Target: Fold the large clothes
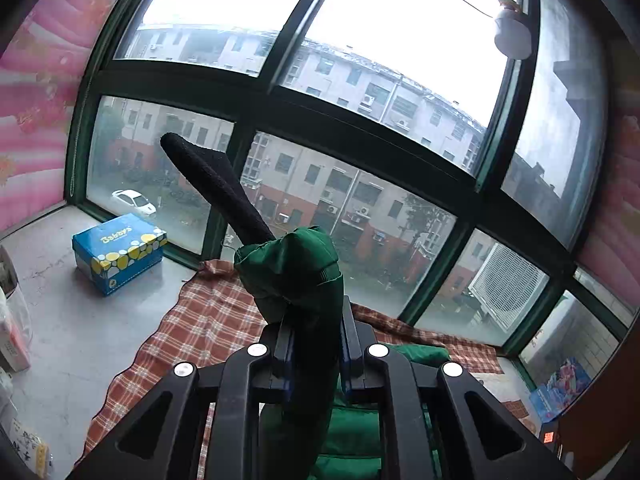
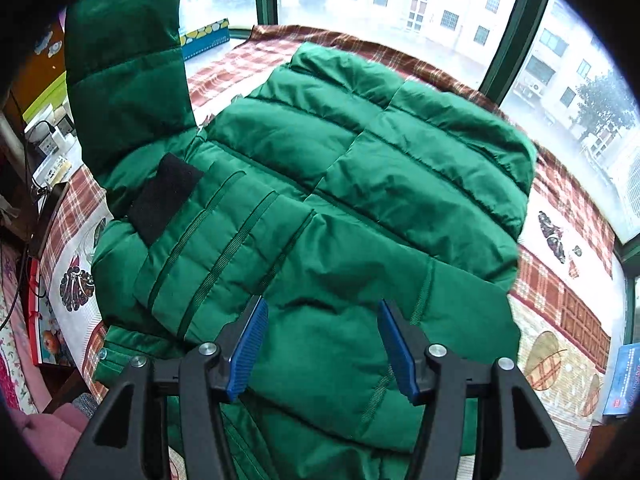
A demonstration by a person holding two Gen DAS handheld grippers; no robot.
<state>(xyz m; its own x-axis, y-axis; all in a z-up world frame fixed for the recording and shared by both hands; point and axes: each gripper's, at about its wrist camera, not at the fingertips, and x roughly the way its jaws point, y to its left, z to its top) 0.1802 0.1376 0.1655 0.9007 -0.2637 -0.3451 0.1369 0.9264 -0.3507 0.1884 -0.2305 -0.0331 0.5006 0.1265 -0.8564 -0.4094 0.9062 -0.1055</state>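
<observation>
Your left gripper point(image 1: 316, 344) fingers pinch only the sleeve end point(image 1: 292, 268) of the green jacket point(image 2: 320, 200), so it may slip out, while your right gripper point(image 2: 322, 336) fingers, half open and widening, hold nothing.

My left gripper point(image 1: 316, 344) is clamped on a bunched green sleeve point(image 1: 296, 272), its black cuff point(image 1: 212, 176) sticking up toward the window point(image 1: 256, 92). Below lies a plaid cloth point(image 1: 200, 320); the blue box point(image 1: 118, 252) is probably tissues.

place: home, upstairs room | bay window point(image 1: 280, 92) facing apartment blocks | pink curtain point(image 1: 44, 92) | plaid cloth point(image 2: 560, 280) on sill | shoebox point(image 1: 120, 252)
</observation>
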